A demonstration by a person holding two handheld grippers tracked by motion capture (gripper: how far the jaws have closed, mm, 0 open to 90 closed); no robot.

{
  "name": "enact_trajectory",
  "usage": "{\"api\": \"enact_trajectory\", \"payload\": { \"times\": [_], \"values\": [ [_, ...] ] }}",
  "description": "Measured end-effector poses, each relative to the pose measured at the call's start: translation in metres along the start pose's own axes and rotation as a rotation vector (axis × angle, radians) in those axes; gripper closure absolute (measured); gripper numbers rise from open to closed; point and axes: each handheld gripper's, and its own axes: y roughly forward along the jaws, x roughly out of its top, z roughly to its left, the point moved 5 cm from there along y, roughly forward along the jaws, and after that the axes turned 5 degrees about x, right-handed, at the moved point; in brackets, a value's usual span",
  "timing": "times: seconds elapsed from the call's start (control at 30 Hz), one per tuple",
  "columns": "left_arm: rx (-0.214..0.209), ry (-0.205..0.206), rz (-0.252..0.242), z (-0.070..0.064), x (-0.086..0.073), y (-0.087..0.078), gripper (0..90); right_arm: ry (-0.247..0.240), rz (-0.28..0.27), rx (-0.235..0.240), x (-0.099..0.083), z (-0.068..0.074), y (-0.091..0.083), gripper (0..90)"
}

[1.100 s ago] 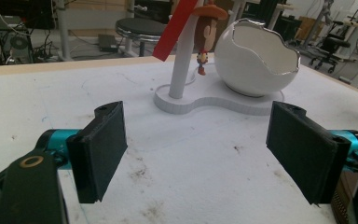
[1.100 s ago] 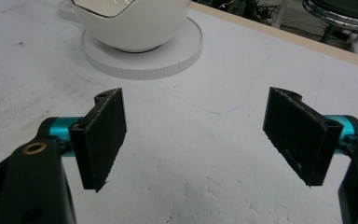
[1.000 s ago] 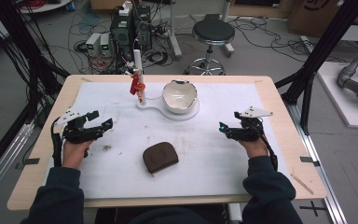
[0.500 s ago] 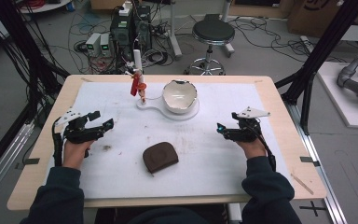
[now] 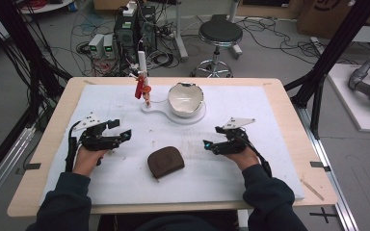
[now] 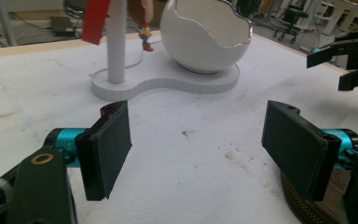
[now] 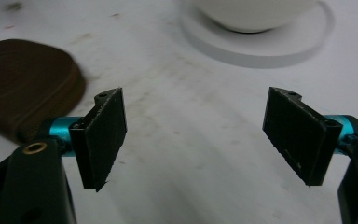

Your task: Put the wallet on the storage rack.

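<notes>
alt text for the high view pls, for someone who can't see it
A person holds the left gripper and right gripper, jaws open, over a white mat, either side of a brown pouch. Behind stand a white bowl and a figurine.

On the table (image 5: pixel 289 101) lies a mat (image 5: pixel 250 115). A pouch (image 5: pixel 165 162) rests on it near the front edge, between the left gripper (image 5: pixel 124 136) and the right gripper (image 5: pixel 209 146). Behind the pouch stands a base plate (image 5: pixel 171 115) carrying an eggshell-shaped bowl (image 5: pixel 186 99) on its right and a post (image 5: pixel 142 72) with a figurine (image 5: pixel 145 89) on its left.
</notes>
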Motion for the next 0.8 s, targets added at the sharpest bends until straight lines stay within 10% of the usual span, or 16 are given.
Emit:
{"api": "enact_trajectory", "payload": {
  "times": [0.47,0.8],
  "values": [
    [-0.022,-0.008,0.023,-0.004,-0.003,0.009,23.8,0.013,0.056,0.300,0.013,0.063,0.062,22.7],
    [-0.124,0.002,0.085,-0.027,-0.009,0.017,23.7,-0.075,0.120,0.314,0.013,0.077,0.071,32.8]
  ]
}}
